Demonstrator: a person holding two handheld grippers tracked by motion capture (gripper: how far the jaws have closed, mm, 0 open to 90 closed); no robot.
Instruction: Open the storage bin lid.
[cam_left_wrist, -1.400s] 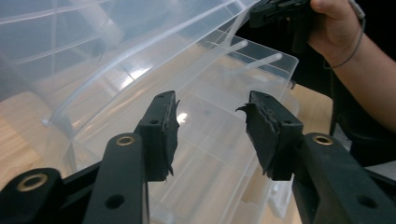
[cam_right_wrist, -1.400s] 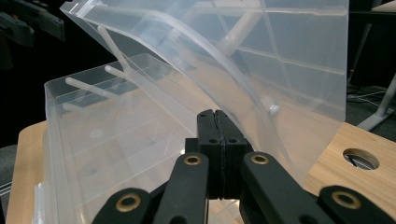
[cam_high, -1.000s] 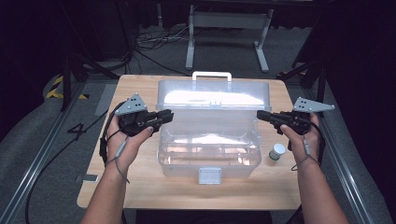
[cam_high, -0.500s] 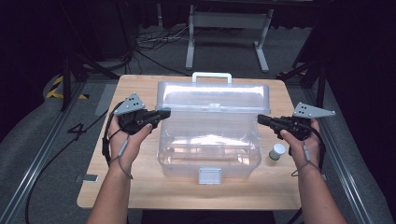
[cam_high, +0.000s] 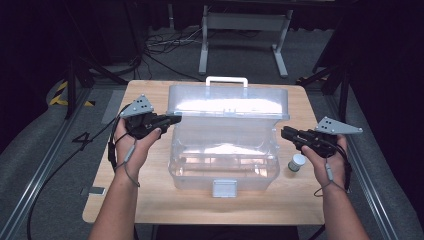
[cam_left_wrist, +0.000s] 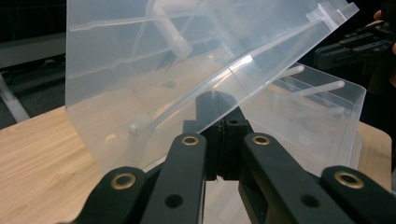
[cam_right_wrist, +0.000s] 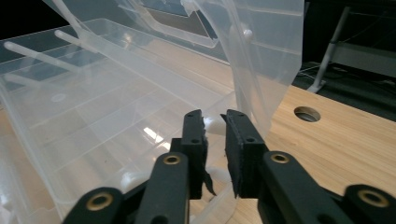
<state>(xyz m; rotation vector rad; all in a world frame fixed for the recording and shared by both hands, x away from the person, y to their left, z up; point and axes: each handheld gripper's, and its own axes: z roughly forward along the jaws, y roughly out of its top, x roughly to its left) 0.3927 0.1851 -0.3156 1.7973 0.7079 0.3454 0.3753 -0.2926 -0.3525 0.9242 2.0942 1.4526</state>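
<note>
Half the job is done: your left claw (cam_high: 176, 119) pinches the box lid (cam_high: 227, 102) raised, your right claw (cam_high: 285, 133) has just been opening, released, box (cam_high: 225, 165) empty.

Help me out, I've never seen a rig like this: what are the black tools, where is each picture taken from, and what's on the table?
A person holds a hand-held two-jaw gripper in each hand. One picture looks down from above. The other two come from cameras riding on the grippers, looking along their black jaws. On the wooden table stand a clear plastic box and a small jar. The left gripper is shut on the edge of the box's raised lid. The right gripper is beside the box's other end. Its jaws have just been opening and grip nothing.
</note>
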